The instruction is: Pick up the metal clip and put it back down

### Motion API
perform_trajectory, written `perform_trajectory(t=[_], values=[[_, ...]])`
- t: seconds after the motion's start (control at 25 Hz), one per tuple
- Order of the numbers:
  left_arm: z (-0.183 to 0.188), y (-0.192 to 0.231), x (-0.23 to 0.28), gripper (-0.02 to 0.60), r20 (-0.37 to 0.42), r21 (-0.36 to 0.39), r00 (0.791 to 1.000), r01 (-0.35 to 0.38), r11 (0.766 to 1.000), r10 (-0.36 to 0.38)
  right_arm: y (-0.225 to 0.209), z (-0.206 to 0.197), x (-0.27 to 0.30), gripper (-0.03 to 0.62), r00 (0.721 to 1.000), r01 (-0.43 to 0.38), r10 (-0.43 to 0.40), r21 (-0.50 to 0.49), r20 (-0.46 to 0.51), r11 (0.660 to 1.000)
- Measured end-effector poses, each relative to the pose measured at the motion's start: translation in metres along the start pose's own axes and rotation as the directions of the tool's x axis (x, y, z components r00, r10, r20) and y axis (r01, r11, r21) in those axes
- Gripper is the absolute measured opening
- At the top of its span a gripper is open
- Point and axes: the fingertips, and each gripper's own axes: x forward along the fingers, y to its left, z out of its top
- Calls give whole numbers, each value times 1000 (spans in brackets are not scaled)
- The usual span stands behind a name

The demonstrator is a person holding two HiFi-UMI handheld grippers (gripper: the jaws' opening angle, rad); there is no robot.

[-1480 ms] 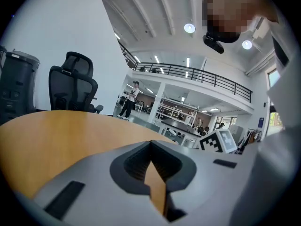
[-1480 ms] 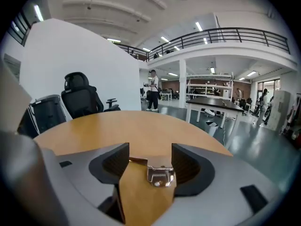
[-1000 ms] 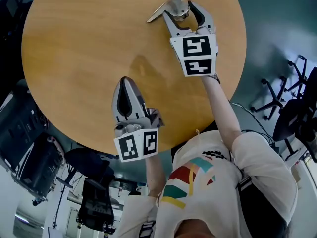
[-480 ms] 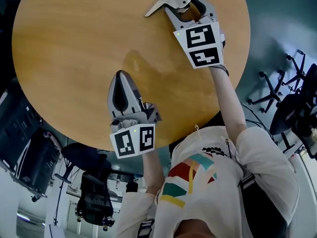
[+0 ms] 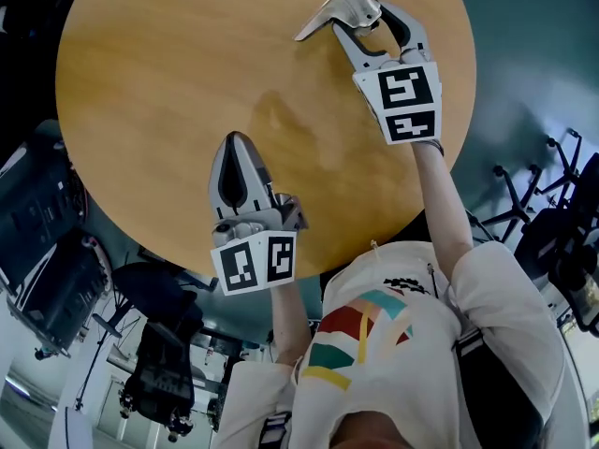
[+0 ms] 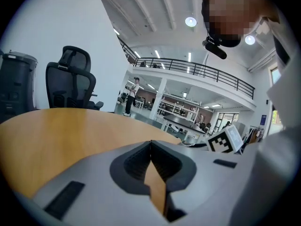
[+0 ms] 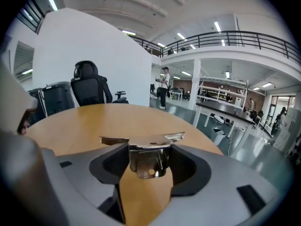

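The metal clip [image 5: 339, 9] is clamped between the jaws of the right gripper [image 5: 367, 21] at the upper right of the head view, above the round wooden table [image 5: 159, 82] (contact with the wood cannot be judged). The left gripper [image 5: 238, 146], near mid-frame, is pressed together on nothing.

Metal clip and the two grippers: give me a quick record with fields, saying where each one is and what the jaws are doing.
metal clip: between the right gripper's jaws, at the far side of the table
right gripper: jaws closed on the clip
clip lifted or resting: cannot tell
left gripper: jaws together, nothing between them, over the table's near part
table: round, wooden top
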Motion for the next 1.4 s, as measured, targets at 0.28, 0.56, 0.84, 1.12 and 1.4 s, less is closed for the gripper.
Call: perform_trajectory(t=[0.28,0.56,0.84,1.12,1.4], values=[[98,13,-61,44,210,-46,970,-116,992,124,52,150,-86,270,953,-128,131,-30,272,991],[180,36,-130,44,402,-17,900,-177,984,169,172,233,-186,270,804,-360,373,-120,464,925],[225,66,-188,44,537,-97,811,-214,972,232,237,272,-234,270,727,-414,490,-263,480,871],[231,68,-218,44,561,-89,787,-253,963,258,241,278,-253,270,713,-429,505,-267,487,863],[220,74,-237,44,564,-124,766,-289,949,307,252,267,-252,270,698,-471,551,-287,458,834]])
